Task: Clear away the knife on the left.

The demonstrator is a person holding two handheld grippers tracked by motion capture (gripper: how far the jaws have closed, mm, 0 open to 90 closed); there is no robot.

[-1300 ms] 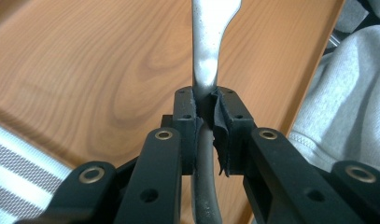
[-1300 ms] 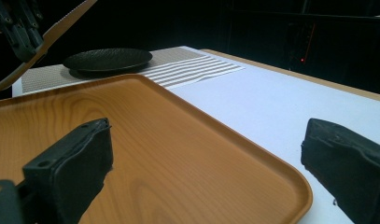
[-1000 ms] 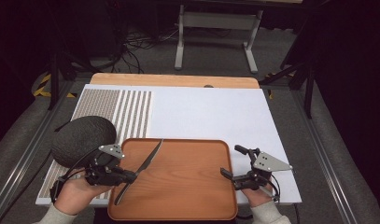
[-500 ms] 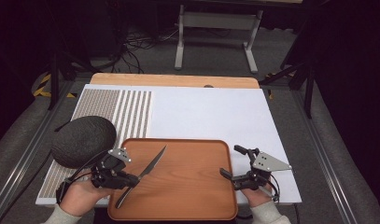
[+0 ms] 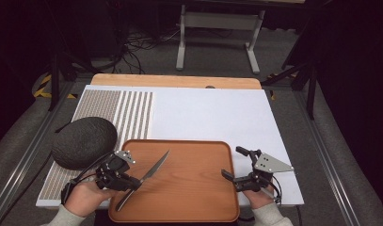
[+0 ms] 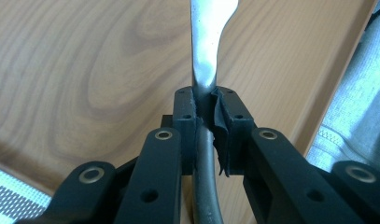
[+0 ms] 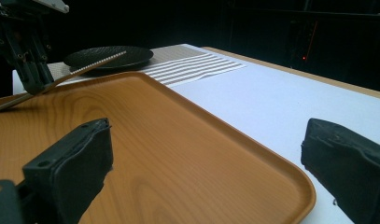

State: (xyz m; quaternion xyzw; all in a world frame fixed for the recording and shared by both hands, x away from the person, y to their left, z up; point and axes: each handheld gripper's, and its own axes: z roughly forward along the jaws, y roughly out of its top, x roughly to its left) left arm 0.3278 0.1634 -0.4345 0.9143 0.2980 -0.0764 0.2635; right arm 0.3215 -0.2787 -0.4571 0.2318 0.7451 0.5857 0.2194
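Note:
A table knife (image 5: 154, 169) with a silver blade and a dark handle lies slanted over the left part of the wooden tray (image 5: 189, 193). My left gripper (image 5: 132, 183) is shut on it where blade meets handle. In the left gripper view the pads clamp the knife (image 6: 207, 46) at the neck, above the tray (image 6: 85, 70). My right gripper (image 5: 233, 162) stands open at the tray's right edge, with nothing between its jaws. In the right gripper view the left gripper (image 7: 31, 74) holds the knife (image 7: 85, 67) with the blade tip raised across the tray (image 7: 155, 154).
A dark round textured plate (image 5: 84, 142) sits left of the tray on a striped placemat (image 5: 132, 113). The white tabletop (image 5: 212, 113) stretches beyond the tray, with a wooden board (image 5: 175, 81) at its far edge. Floor and a metal stand lie beyond.
My left gripper has shifted slightly right and toward the person, and rolled, with the knife in it; the blade tip sits a little nearer. The right gripper has not moved.

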